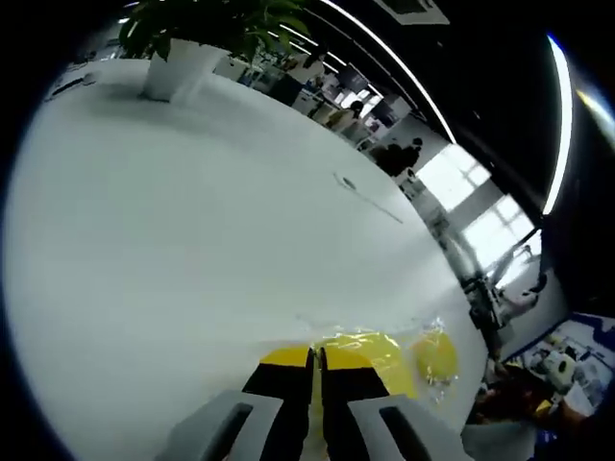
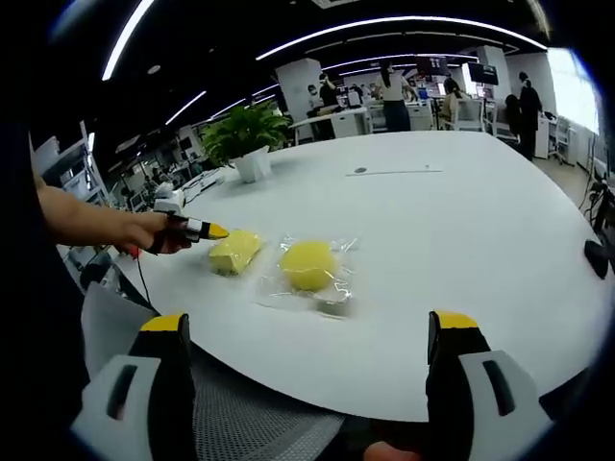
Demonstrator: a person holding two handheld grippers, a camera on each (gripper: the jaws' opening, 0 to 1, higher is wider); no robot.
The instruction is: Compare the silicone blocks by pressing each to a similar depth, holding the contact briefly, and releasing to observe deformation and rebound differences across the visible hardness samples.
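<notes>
White tabletop (image 1: pixel 192 240) is spreading ahead in the left gripper view, where my left gripper (image 1: pixel 316 360) is pressing its closed jaws onto the square yellow block (image 1: pixel 360 355); the round yellow block (image 1: pixel 435 357) is lying just beside it. In the right gripper view, my right gripper (image 2: pixel 307 331) is hovering wide open, holding nothing, facing both bagged blocks near the table edge.

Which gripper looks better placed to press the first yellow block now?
Left. The left gripper, jaws closed, sits at the rectangular yellow block; the right gripper hangs open, back from the table edge.
</notes>
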